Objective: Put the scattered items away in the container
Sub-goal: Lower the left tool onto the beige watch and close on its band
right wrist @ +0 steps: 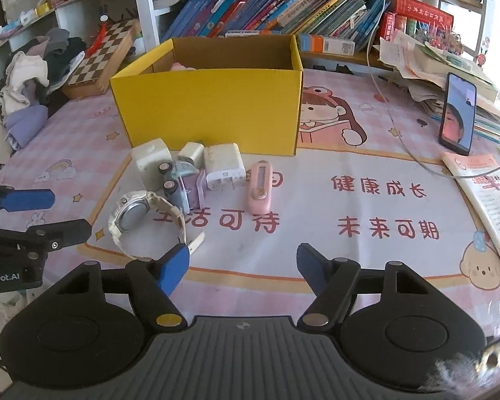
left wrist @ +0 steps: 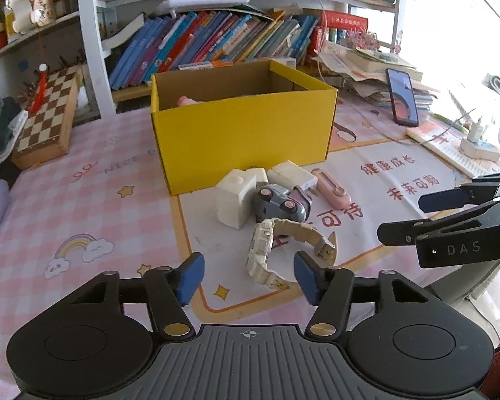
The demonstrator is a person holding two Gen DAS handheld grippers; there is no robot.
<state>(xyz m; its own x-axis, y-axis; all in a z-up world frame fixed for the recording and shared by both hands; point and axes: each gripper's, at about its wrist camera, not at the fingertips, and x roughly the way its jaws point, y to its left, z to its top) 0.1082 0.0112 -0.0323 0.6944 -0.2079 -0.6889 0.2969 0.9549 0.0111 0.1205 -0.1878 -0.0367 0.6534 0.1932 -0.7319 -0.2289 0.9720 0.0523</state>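
From the left wrist view we saw our left gripper (left wrist: 249,276) with its blue fingers (left wrist: 191,277) spread wide, holding nothing, low over the counter (left wrist: 83,206); the cream watch (left wrist: 266,253) lay just ahead, its strap end reaching in between the fingers. That view also caught our right gripper (left wrist: 413,216) entering from the right, seen side-on with its fingers apart.

The right wrist view showed what the other could not: the round face of the watch (right wrist: 131,216) turned toward us, and the cartoon girl (right wrist: 320,113) printed on the counter mat beside the yellow box (right wrist: 210,110). There our right gripper (right wrist: 243,263) hovered with fingers spread and empty, while our left gripper (right wrist: 33,213) came in at the left edge.

The watch rested on its edge, band looped, the loop's long axis running roughly toward the box. Beyond it sat a grey toy car (left wrist: 278,204) tipped on its side, white chargers (left wrist: 235,196) touching it, and a pink bar-shaped item (left wrist: 331,188) lying flat, its long axis pointing toward the box. Something pink (left wrist: 188,100) already showed inside the box. A phone (right wrist: 458,115) stood propped at the right.
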